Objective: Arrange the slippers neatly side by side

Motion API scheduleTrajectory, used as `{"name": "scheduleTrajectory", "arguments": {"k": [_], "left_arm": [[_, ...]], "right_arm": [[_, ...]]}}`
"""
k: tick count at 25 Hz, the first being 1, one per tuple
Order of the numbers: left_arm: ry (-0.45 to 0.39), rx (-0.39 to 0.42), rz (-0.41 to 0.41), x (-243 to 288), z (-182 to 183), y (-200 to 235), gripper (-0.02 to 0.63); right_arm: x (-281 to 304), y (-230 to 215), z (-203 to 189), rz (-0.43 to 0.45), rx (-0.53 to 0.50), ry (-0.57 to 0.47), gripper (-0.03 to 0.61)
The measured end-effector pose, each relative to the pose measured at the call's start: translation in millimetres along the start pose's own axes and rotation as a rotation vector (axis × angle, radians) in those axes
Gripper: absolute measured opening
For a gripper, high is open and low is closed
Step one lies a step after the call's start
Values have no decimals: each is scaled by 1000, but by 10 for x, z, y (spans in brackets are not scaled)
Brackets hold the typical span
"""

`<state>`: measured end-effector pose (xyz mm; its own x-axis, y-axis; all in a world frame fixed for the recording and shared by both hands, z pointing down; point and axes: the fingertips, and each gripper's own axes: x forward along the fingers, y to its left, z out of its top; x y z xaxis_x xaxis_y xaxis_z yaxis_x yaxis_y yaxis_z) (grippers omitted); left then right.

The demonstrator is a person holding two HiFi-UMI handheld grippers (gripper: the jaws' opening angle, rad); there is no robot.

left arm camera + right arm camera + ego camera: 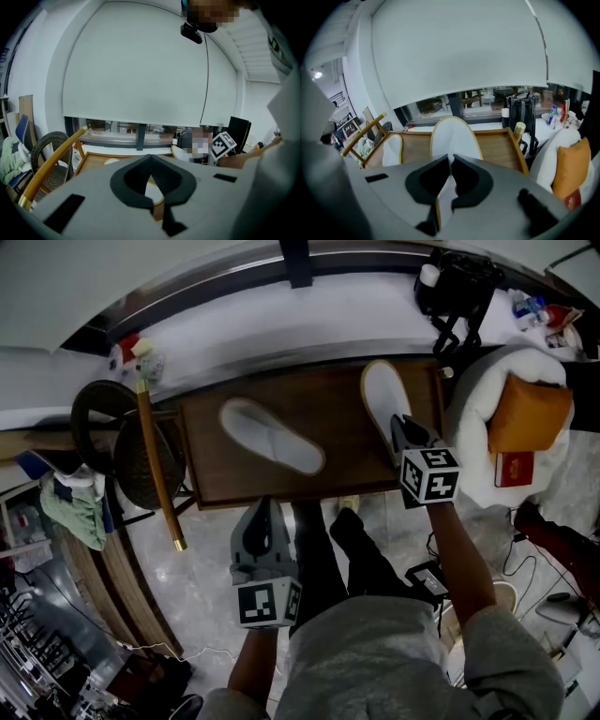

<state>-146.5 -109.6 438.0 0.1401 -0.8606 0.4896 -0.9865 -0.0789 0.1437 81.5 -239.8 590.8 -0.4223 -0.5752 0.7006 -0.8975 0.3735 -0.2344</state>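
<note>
My head view is dim and cold-toned. The tabletop reads dark brown, and the glossy floor below it carries a pale sheen and soft shadows. The white blind behind the tabletop is the brightest area, evenly lit. The slipper looks nearly washed out against the tabletop. Both gripper views bend hard at the edges, with black corners. My left gripper and right gripper, close to the lens, are soft.
</note>
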Motion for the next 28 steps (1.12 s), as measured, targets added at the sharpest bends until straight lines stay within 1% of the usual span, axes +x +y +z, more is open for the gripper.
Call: {"name": "scheduleTrajectory", "arguments": {"k": [5,11,17,20,25,28], "left_arm": [[-6,-3,-2,-12,5,-20,14],[-8,-8,-1,-54,5,-9,14],[-9,-10,11,-97,-8,58,14],[-3,-15,19,-114,-32,103,14],[1,-19,26,-114,-53,173,14],[5,-24,30,-105,-55,238,14]], "right_arm": [[-108,190,10,1,131,10,35],[-131,405,-122,-8,294,40,35],[40,467,-276,-30,409,61,35],[169,510,-338,-35,422,77,35],[317,552,-338,-52,395,97,35],[390,586,-334,-52,395,108,35]]}}
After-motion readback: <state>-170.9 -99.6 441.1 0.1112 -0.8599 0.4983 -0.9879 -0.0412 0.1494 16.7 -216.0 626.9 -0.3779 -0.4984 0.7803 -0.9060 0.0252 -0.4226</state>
